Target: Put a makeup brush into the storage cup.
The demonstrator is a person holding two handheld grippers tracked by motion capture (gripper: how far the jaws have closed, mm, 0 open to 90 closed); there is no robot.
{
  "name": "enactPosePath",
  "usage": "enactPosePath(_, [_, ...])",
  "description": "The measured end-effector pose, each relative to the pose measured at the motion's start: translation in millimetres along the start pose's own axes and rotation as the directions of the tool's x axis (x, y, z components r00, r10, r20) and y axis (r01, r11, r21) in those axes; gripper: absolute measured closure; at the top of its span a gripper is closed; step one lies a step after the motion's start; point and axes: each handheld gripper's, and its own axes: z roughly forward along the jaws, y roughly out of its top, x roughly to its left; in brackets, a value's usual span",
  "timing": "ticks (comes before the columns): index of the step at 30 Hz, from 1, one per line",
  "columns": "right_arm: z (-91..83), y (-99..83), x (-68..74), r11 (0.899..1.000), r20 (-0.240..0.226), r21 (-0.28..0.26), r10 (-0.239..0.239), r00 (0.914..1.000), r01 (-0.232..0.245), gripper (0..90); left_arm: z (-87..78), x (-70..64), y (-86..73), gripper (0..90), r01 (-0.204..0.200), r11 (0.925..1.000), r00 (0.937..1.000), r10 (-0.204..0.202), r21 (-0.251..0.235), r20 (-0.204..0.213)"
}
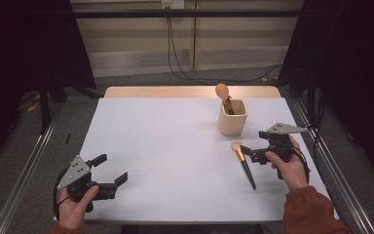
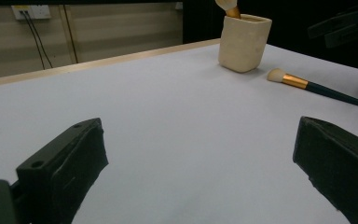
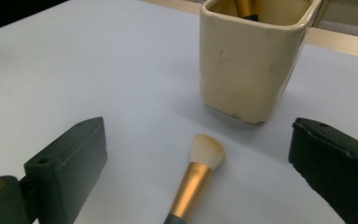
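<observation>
At lower left of high view, left gripper (image 1: 111, 169) idle over bare table (image 1: 165, 146), jaws wide, holding nothing. Right of centre, makeup brush (image 1: 243, 164) flat on table, bristles toward cream cup (image 1: 233, 119). Right gripper (image 1: 247, 153) poised over brush, jaws wide, not yet closed.

Judged step: approach for pickup. Next: lower, pinch gold ferrule (image 3: 191, 186), lift to cup.

Second brush (image 1: 223, 96) in cup: handle hidden. Right gripper view cuts off flat brush's handle.
</observation>
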Motion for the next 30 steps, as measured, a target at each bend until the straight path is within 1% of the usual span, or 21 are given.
enactPosePath(2, [1.7, 2.2, -0.7, 1.000, 0.000, 0.011, 0.004, 1.0000, -0.004, 4.2, 0.1, 0.2, 0.0, 2.4, 0.004, 1.0000, 1.0000, -0.004, -0.002, 0.000])
enactPosePath(5, [5.4, 6.2, -3.0, 0.999, -0.004, 0.052, -0.002, 1.0000, 0.002, 4.3, -0.4, -0.7, 0.1, 2.4, 0.010, 0.9999, 0.9999, -0.010, 0.000, -0.006])
enactPosePath(7, [7.6, 8.4, -4.3, 0.997, -0.003, 0.076, 0.003, 1.0000, -0.003, 4.5, -0.1, -2.9, 0.8, 2.4, -0.002, 1.0000, 1.0000, 0.002, 0.002, 0.004])
enactPosePath(8, [9.2, 9.2, -4.9, 0.996, 0.002, 0.089, 0.007, 1.0000, -0.007, 4.3, 0.5, -4.3, 1.1, 2.4, -0.007, 1.0000, 1.0000, 0.007, 0.003, 0.007])
enactPosePath(10, [12.0, 10.8, -5.6, 0.993, -0.015, 0.114, 0.011, 0.9998, -0.009, 4.9, 1.4, -5.1, 1.1, 2.4, -0.008, 1.0000, 0.9999, 0.008, 0.004, 0.010])
enactPosePath(12, [15.0, 12.6, -5.0, 0.987, -0.017, 0.158, 0.008, 0.9998, -0.006, 5.1, 1.7, -5.0, 1.0, 2.4, -0.012, 0.9999, 0.9999, 0.012, 0.008, 0.007])
enactPosePath(14, [17.9, 14.5, -5.5, 0.980, -0.031, 0.200, 0.013, 0.9994, -0.006, 5.2, 2.0, -5.0, 0.8, 2.4, -0.008, 0.9999, 1.0000, 0.008, 0.008, 0.004])
enactPosePath(16, [20.5, 15.9, -6.7, 0.969, -0.024, 0.246, 0.015, 0.9996, -0.008, 4.9, 1.9, -4.9, 0.9, 2.4, -0.011, 0.9999, 0.9999, 0.011, 0.008, 0.002])
enactPosePath(17, [21.6, 16.5, -7.5, 0.963, -0.026, 0.269, 0.020, 0.9994, -0.012, 4.7, 1.8, -4.9, 1.0, 2.4, -0.012, 0.9999, 0.9999, 0.013, 0.008, -0.001])
enactPosePath(18, [22.7, 17.0, -8.0, 0.954, -0.023, 0.298, 0.026, 0.9994, -0.018, 5.0, 1.8, -4.9, 1.1, 2.5, -0.012, 0.9999, 0.9999, 0.012, 0.008, -0.004])
enactPosePath(20, [24.2, 17.2, -9.0, 0.944, -0.016, 0.330, 0.026, 0.9995, -0.019, 5.5, 1.8, -4.8, 0.9, 2.9, -0.004, 1.0000, 0.9999, 0.004, 0.000, -0.014])
enactPosePath(21, [25.0, 17.5, -9.7, 0.936, -0.021, 0.351, 0.032, 0.9993, -0.023, 5.8, 1.8, -4.7, 0.9, 3.1, -0.002, 1.0000, 0.9998, 0.002, -0.001, -0.018])
enactPosePath(23, [26.4, 17.5, -9.7, 0.928, -0.018, 0.373, 0.026, 0.9995, -0.017, 5.9, 1.8, -4.4, 0.6, 3.1, -0.001, 1.0000, 0.9997, 0.001, -0.004, -0.026])
enactPosePath(24, [27.6, 17.7, -9.3, 0.920, -0.010, 0.391, 0.020, 0.9998, -0.014, 5.7, 1.9, -4.4, 0.5, 3.1, 0.000, 1.0000, 0.9996, 0.000, -0.006, -0.027])
enactPosePath(25, [28.3, 17.7, -8.9, 0.918, -0.011, 0.397, 0.017, 0.9998, -0.011, 5.3, 2.1, -4.4, 0.4, 3.1, 0.003, 1.0000, 0.9996, -0.003, -0.007, -0.028])
enactPosePath(26, [29.7, 17.7, -8.6, 0.910, -0.010, 0.415, 0.010, 0.9999, -0.006, 4.7, 2.4, -4.7, 0.4, 3.1, 0.003, 1.0000, 0.9995, -0.003, -0.008, -0.031])
enactPosePath(27, [31.0, 17.7, -8.7, 0.903, -0.020, 0.430, 0.014, 0.9997, -0.004, 3.2, 2.8, -4.9, 0.3, 3.1, 0.004, 0.9999, 0.9995, -0.004, -0.010, -0.031])
enactPosePath(29, [33.4, 17.6, -8.8, 0.894, -0.028, 0.448, 0.015, 0.9995, -0.001, 2.9, 3.9, -5.9, 0.3, 3.2, 0.000, 1.0000, 0.9996, -0.001, -0.004, -0.028])
enactPosePath(30, [35.3, 17.9, -8.7, 0.890, -0.010, 0.456, 0.005, 0.9999, 0.000, 3.5, 4.1, -6.2, 0.4, 3.4, -0.004, 1.0000, 0.9997, 0.004, -0.002, -0.026])
